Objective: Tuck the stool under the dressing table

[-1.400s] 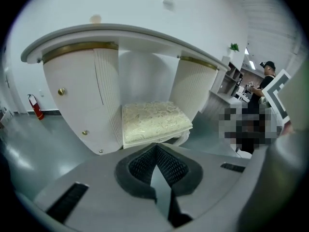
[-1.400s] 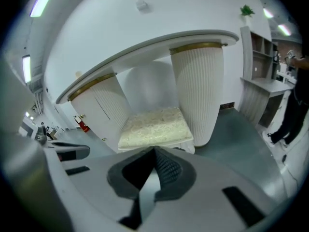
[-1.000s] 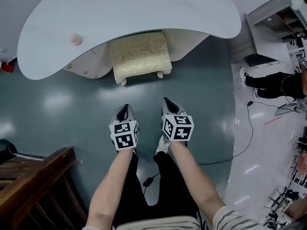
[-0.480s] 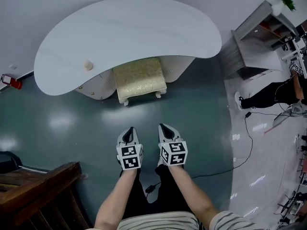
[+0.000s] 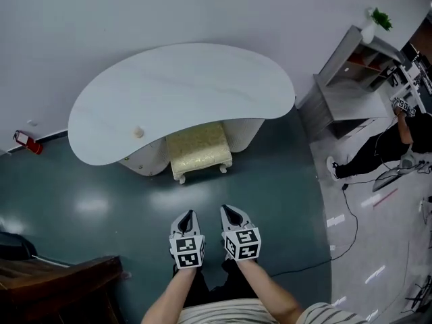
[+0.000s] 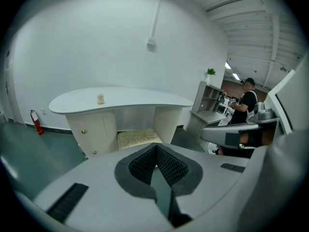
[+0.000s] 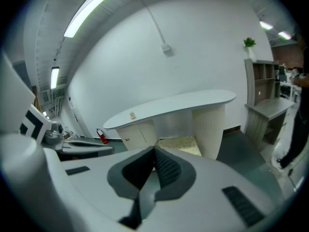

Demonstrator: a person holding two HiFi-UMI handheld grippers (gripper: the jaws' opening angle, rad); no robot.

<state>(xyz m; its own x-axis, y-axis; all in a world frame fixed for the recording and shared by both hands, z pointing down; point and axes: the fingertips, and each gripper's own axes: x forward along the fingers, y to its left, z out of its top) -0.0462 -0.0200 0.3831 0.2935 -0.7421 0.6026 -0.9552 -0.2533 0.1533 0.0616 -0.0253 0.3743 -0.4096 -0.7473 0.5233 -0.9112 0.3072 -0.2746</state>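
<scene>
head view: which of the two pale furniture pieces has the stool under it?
The curved-top dressing table: the gold stool sits partly beneath it. The shelf unit at right has a plant on top.

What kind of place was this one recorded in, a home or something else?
Likely a staged set in a lab or workshop, not a home: the dressing table and stool stand alone on a glossy floor, a cable trails across it, and another person works among equipment nearby.
</scene>
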